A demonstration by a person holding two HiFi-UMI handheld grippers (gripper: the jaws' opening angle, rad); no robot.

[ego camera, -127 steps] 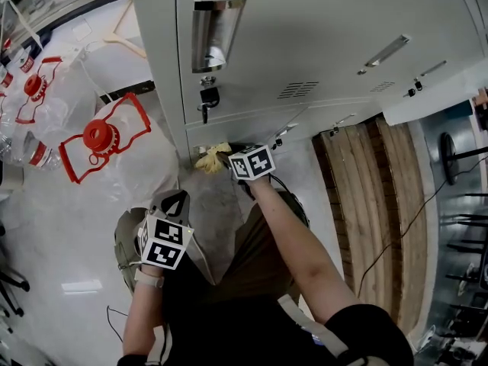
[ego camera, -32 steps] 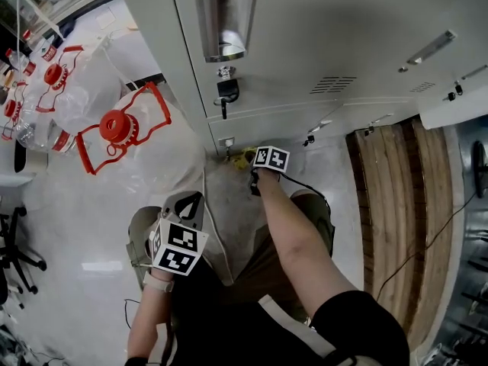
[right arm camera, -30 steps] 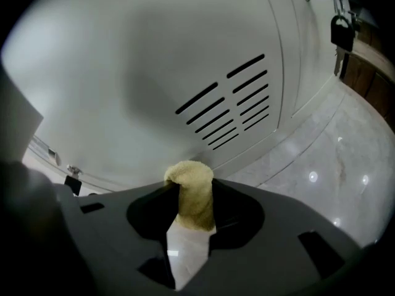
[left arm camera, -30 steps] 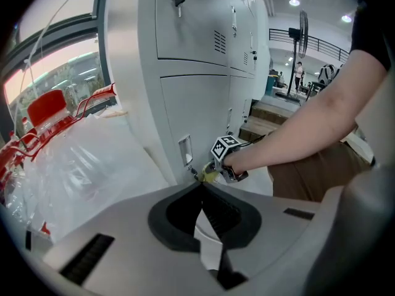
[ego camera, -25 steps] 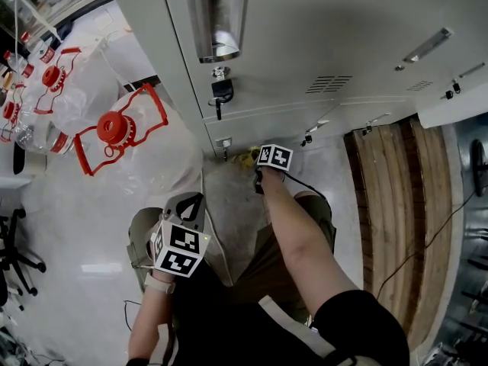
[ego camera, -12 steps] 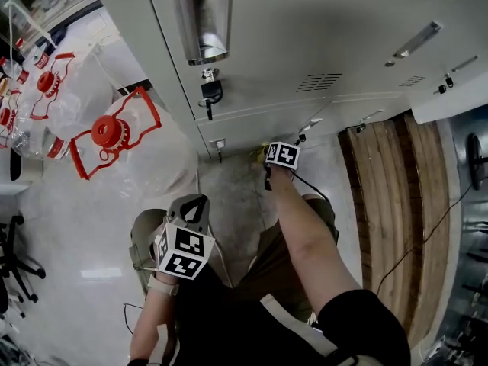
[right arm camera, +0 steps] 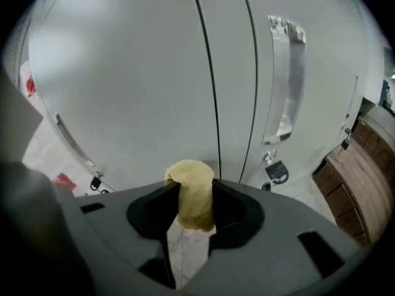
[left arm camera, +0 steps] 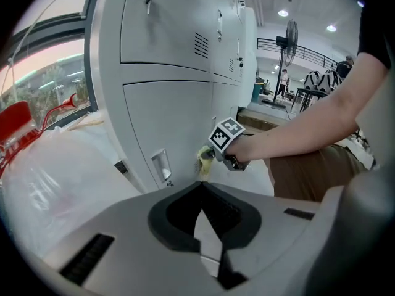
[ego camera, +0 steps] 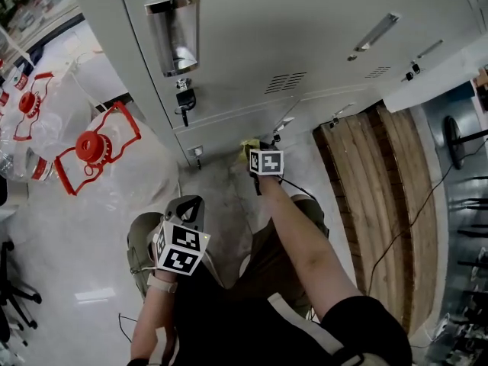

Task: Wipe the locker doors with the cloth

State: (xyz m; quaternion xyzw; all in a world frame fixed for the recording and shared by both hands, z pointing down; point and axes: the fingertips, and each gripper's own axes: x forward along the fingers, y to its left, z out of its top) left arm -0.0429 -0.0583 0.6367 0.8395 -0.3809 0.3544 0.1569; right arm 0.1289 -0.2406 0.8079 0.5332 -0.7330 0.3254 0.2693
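Note:
Grey locker doors [ego camera: 305, 36] fill the top of the head view. Low down, my right gripper [ego camera: 256, 152] is shut on a yellow cloth [right arm camera: 194, 193] and holds it against the bottom locker door [left arm camera: 166, 119], near the floor. The cloth [ego camera: 249, 149] peeks out yellow beside the marker cube. The right gripper view shows the cloth [right arm camera: 194, 193] pinched between the jaws, facing the door seam [right arm camera: 210, 73]. My left gripper [ego camera: 187, 208] hangs back over the floor with its jaws closed on nothing; in its own view the left gripper [left arm camera: 200, 211] looks toward the right gripper [left arm camera: 207, 156].
A key hangs in a lock [ego camera: 183, 101] under a metal handle recess [ego camera: 174, 33]. Clear water jugs with red caps and handles [ego camera: 91, 147] stand at the left. A wooden platform [ego camera: 374, 181] lies at the right with a cable [ego camera: 412, 212] across it. The person's legs sit below.
The right gripper with the cloth has slid to the right along the bottom locker door over the last seconds. The left gripper has stayed in place.

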